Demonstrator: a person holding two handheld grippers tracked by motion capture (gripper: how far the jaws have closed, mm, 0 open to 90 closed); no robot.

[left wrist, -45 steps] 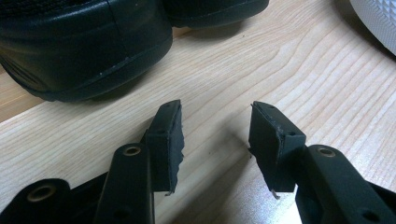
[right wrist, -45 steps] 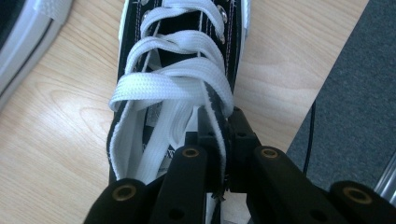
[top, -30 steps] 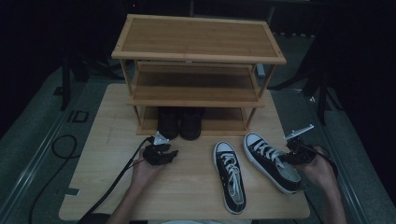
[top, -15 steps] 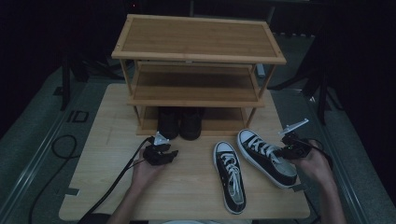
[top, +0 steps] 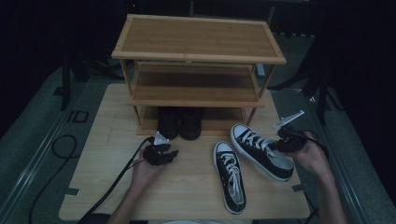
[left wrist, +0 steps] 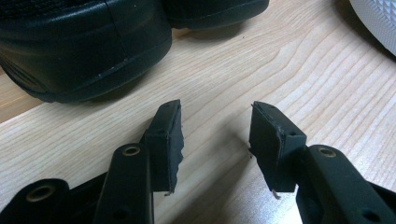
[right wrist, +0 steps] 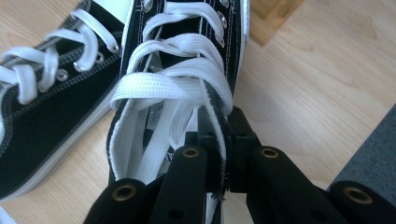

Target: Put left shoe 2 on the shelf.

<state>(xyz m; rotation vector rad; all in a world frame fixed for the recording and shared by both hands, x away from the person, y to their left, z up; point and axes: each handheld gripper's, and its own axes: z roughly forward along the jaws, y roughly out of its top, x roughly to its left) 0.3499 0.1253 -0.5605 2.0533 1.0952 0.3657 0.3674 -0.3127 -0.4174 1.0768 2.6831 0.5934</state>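
Observation:
Two black sneakers with white laces are on the wooden table. The right sneaker (top: 261,151) (right wrist: 182,70) is tilted, its side wall pinched between the jaws of my right gripper (top: 280,145) (right wrist: 223,133), which is shut on it. The left sneaker (top: 229,175) (right wrist: 42,107) lies flat beside it. My left gripper (top: 164,155) (left wrist: 215,128) rests open just above the table, nothing between its fingers, in front of a pair of black shoes (top: 181,122) (left wrist: 79,46) under the bamboo shoe rack (top: 198,56).
The rack stands at the back of the table (top: 107,177) with its upper shelves bare. Cables trail from both grippers toward the near edge. Grey floor surrounds the table, with dark stands behind.
My right gripper has carried the right sneaker up and toward the rack, left of where it lay. The left gripper has stayed where it was.

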